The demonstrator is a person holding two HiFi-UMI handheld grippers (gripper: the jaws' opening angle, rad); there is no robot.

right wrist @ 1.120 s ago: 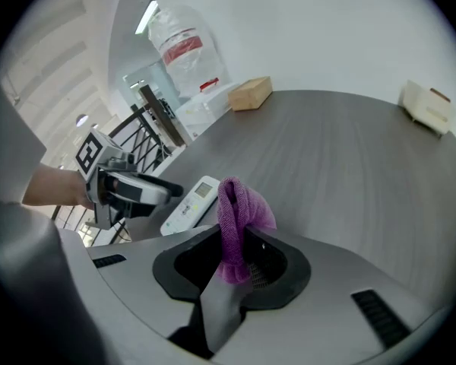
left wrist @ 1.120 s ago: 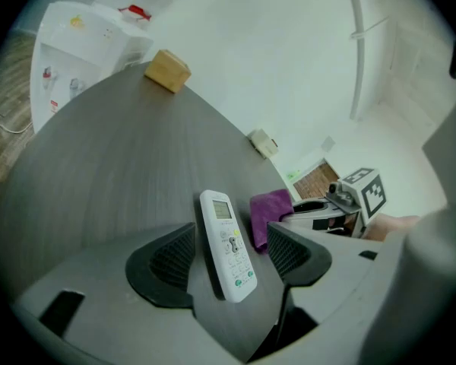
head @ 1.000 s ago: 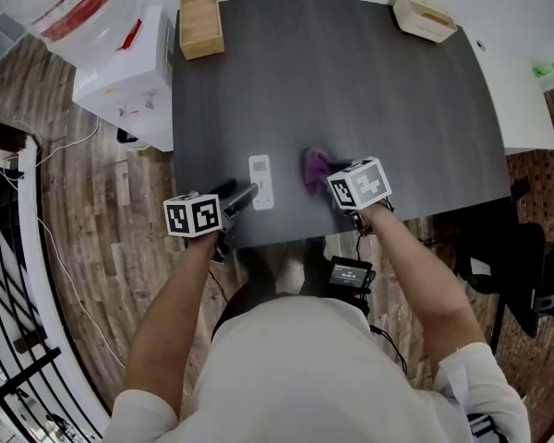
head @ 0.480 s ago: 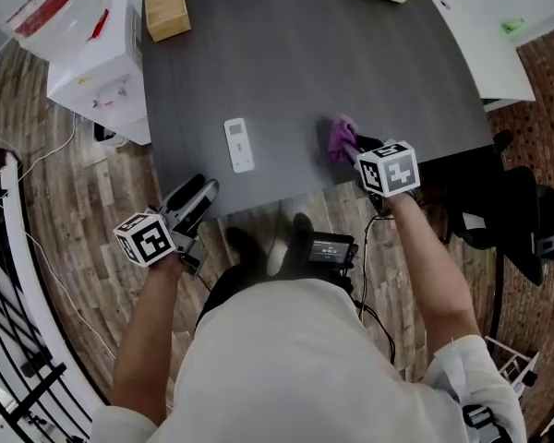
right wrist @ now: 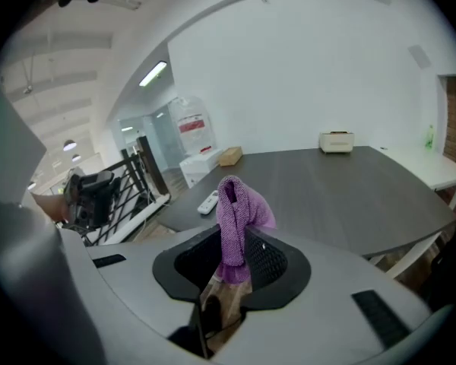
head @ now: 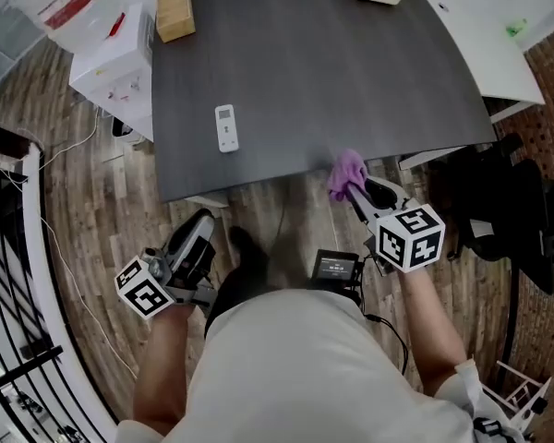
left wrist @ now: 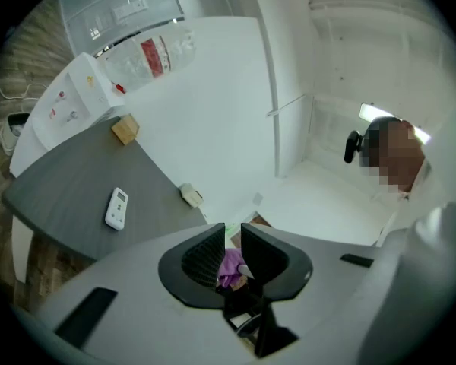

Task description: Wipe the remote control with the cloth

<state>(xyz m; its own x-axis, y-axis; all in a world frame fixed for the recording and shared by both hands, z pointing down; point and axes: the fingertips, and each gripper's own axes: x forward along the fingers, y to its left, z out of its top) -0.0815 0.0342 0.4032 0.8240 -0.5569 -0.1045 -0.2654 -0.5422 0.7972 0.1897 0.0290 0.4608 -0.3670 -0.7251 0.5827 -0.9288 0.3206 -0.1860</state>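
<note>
Both grippers have pulled back off the table (head: 351, 81) and now hang over the wood floor by the person's body, where a second ago they worked at the table's near edge. The remote (head: 225, 127) lies flat and alone on the dark tabletop, near its near-left corner, well apart from either gripper.

The right gripper (head: 358, 192) is clamped on the cloth (head: 346, 172), a purple fold that stands up out of its jaws and has left the table along with it. The left gripper (head: 201, 224) has just been closing: a second ago its jaws stood wide beside the remote, and now they are almost together with nothing between them. The purple seen through the slit in the left gripper view is the cloth in the other claw, farther off.

With the remote released and the cloth lifted clear of it, the wiping looks finished, or at least broken off. Any further pass would call for both hands to come back to the table.
</note>
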